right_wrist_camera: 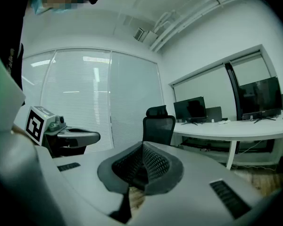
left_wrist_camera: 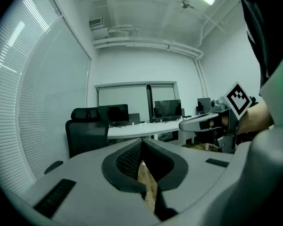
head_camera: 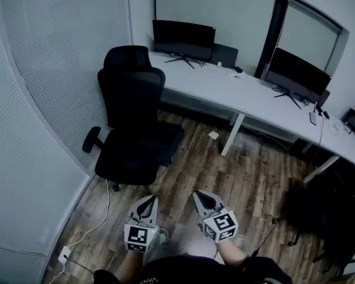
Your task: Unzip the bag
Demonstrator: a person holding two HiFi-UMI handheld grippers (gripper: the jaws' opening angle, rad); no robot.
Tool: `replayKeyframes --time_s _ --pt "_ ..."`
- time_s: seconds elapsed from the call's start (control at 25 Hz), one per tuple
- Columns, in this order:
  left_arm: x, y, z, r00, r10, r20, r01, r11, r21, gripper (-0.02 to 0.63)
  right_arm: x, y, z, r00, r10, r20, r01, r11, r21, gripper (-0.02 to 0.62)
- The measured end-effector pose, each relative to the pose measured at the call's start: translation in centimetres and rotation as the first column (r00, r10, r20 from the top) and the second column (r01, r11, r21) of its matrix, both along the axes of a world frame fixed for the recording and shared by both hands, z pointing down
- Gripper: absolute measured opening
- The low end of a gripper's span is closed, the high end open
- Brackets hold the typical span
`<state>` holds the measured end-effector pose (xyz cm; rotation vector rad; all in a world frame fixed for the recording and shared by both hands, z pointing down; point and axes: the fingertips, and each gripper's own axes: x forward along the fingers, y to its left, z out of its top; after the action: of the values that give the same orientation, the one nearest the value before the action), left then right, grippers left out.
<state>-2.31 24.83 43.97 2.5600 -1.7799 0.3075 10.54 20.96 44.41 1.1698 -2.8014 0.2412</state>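
Note:
A dark black bag (head_camera: 322, 215) slumps on the wooden floor at the right in the head view, below the desk's end; its zip cannot be made out. Both grippers are held low in front of the person, well to the left of the bag and nearly level. My left gripper (head_camera: 147, 199) (left_wrist_camera: 141, 142) has its jaws together with nothing between them. My right gripper (head_camera: 198, 194) (right_wrist_camera: 142, 145) is likewise shut and empty. Each shows in the other's gripper view, the right gripper (left_wrist_camera: 191, 123) and the left gripper (right_wrist_camera: 85, 136), side by side and apart.
A black office chair (head_camera: 133, 129) stands just ahead of the grippers. Behind it runs a long white desk (head_camera: 225, 87) with two monitors (head_camera: 183, 37) (head_camera: 297, 73). White blinds line the left wall. A white cable and socket (head_camera: 65, 254) lie on the floor at the left.

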Motion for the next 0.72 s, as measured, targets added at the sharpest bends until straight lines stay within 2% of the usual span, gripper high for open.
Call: replayKeyframes --time_s 0.4,0.72 --pt "-2.5 -5.6 1.2 0.999 0.044 -0.014 -0.045 0.999 -0.027 0.021 -2.9 -5.4 0.8 0.999 0.038 0.038 -0.037 0.999 -0.025 0.046" --pt "-5.1 -10.9 3.3 0.990 0.144 0.007 -0.143 0.986 -0.087 0.025 -5.8 -9.8 2.6 0.993 0.117 0.005 -0.116 0.992 -0.050 0.048"
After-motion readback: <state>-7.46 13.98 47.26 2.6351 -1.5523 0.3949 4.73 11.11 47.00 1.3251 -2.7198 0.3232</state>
